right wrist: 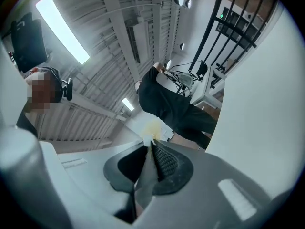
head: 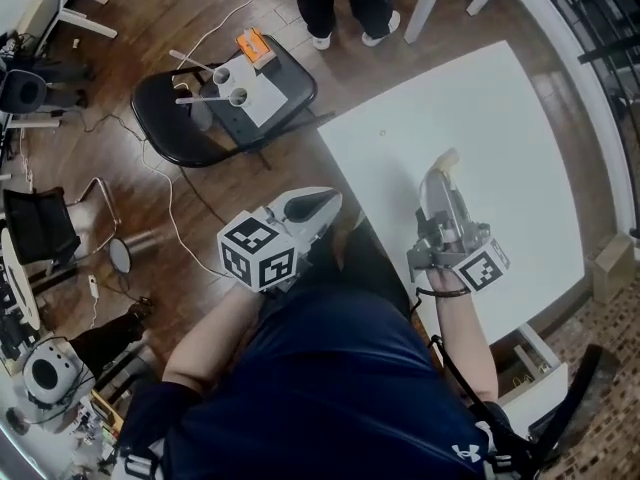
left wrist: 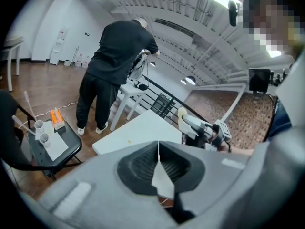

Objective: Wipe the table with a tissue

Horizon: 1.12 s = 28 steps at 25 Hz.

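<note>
The white table fills the right half of the head view. My right gripper is over its near part, shut on a small crumpled, yellowish tissue that sticks out past the jaw tips. In the right gripper view the tissue shows as a pale tuft at the closed tips of the right gripper, and the table stands tilted at the right. My left gripper is off the table's left edge, shut, with nothing held. The left gripper view shows the right gripper and its tissue. A tiny speck marks the tabletop.
A black chair left of the table carries an orange tissue pack, two cups and paper. A person in dark clothes stands beyond the table's far corner. Cables run over the wooden floor. A black railing borders the right.
</note>
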Available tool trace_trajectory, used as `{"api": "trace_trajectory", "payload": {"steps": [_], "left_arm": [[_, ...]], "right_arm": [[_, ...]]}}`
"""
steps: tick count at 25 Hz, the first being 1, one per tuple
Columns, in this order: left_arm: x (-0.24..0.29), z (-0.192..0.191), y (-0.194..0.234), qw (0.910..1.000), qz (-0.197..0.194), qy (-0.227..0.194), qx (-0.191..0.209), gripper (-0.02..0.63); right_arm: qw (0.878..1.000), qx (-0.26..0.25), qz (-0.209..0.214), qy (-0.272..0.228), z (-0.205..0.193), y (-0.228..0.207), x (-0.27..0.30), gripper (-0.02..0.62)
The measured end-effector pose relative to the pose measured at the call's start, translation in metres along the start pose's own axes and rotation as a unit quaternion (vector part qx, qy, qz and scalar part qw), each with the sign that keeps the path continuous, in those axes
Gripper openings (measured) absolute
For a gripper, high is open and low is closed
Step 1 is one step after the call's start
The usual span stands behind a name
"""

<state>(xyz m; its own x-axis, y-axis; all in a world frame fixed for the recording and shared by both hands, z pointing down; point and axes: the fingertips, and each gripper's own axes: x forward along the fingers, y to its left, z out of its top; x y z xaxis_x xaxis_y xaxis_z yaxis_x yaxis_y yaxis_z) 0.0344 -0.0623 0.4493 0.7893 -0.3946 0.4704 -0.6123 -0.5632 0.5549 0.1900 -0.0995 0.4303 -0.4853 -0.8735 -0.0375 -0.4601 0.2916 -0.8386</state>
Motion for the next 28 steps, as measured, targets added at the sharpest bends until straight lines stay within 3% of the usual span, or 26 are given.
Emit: {"api": "trace_trajectory", "payload": {"steps": [4,7,10,12,14,16,17,20,22,23,25,27,28], "left_arm": [[0.016,0.011,0.014,0.9997,-0.023,0.007,0.005,0.008],[0.024,0.021,0.027,0.9993,-0.037,0.005,0.004,0.009],[0.031,0.029,0.035,0.9985,-0.054,0.000,-0.012,0.017],[0.036,0.040,0.036,0.9963,-0.080,-0.014,-0.027,0.040],[0.038,0.058,0.032,0.9920,-0.116,-0.034,-0.038,0.082],[0.037,0.076,0.024,0.9875,-0.146,-0.048,-0.033,0.118],[0.036,0.083,0.020,0.9857,-0.159,-0.049,-0.027,0.129],[0.039,0.095,0.008,0.9817,-0.187,-0.039,-0.006,0.146],[0.042,0.095,0.003,0.9798,-0.198,-0.028,0.005,0.155],[0.043,0.094,0.001,0.9793,-0.201,-0.022,0.010,0.160],[0.049,0.089,-0.001,0.9793,-0.201,-0.007,0.025,0.172],[0.056,0.083,0.000,0.9804,-0.193,0.008,0.042,0.169],[0.058,0.082,0.002,0.9810,-0.187,0.012,0.048,0.141]], "right_arm": [[1.000,-0.005,-0.021,0.015,-0.003,-0.011,0.019,0.017],[0.998,-0.038,-0.042,0.040,-0.009,-0.017,0.036,0.017],[0.984,-0.139,-0.057,0.092,-0.018,-0.016,0.051,0.017],[0.964,-0.228,-0.047,0.126,-0.026,-0.009,0.061,0.017],[0.935,-0.317,-0.026,0.154,-0.035,0.003,0.069,0.017],[0.897,-0.404,-0.006,0.179,-0.045,0.020,0.077,0.017],[0.870,-0.453,0.000,0.194,-0.050,0.027,0.079,0.017],[0.763,-0.595,-0.013,0.252,-0.061,0.028,0.077,0.017],[0.713,-0.651,-0.019,0.259,-0.064,0.031,0.079,0.017],[0.697,-0.668,-0.018,0.259,-0.066,0.033,0.080,0.017],[0.678,-0.688,-0.013,0.259,-0.068,0.036,0.079,0.017],[0.670,-0.695,-0.010,0.260,-0.070,0.036,0.079,0.017],[0.673,-0.692,-0.009,0.263,-0.071,0.036,0.079,0.017]]}}
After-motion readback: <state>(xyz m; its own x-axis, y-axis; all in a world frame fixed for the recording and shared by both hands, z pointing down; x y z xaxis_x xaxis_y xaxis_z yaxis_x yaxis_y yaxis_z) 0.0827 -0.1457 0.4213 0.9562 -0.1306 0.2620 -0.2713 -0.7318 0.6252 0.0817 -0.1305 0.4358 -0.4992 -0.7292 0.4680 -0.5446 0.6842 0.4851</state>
